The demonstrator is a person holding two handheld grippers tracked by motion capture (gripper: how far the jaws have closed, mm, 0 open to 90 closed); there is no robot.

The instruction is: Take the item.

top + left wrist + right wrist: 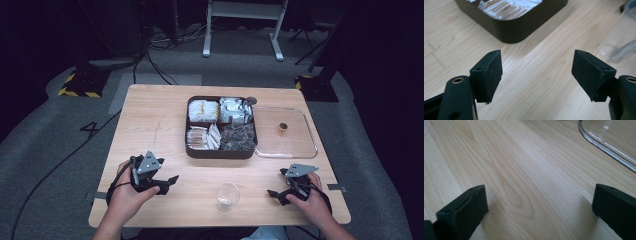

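The clear cup (227,196) stands upright on the bench (150,125) near its front edge, between the two tools and roughly level with both. It lies to the right of the left tool (172,181) and to the left of the right tool (272,193), about equally near each. Both tools rest low over the wood with jaws spread wide and nothing held. The left gripper view catches the cup (621,47) at its right edge, past the dark tray (511,27); the right gripper view shows instead the clear lid (609,142).

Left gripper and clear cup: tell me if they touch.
Apart. The high view shows bare table between the left gripper and the clear cup.
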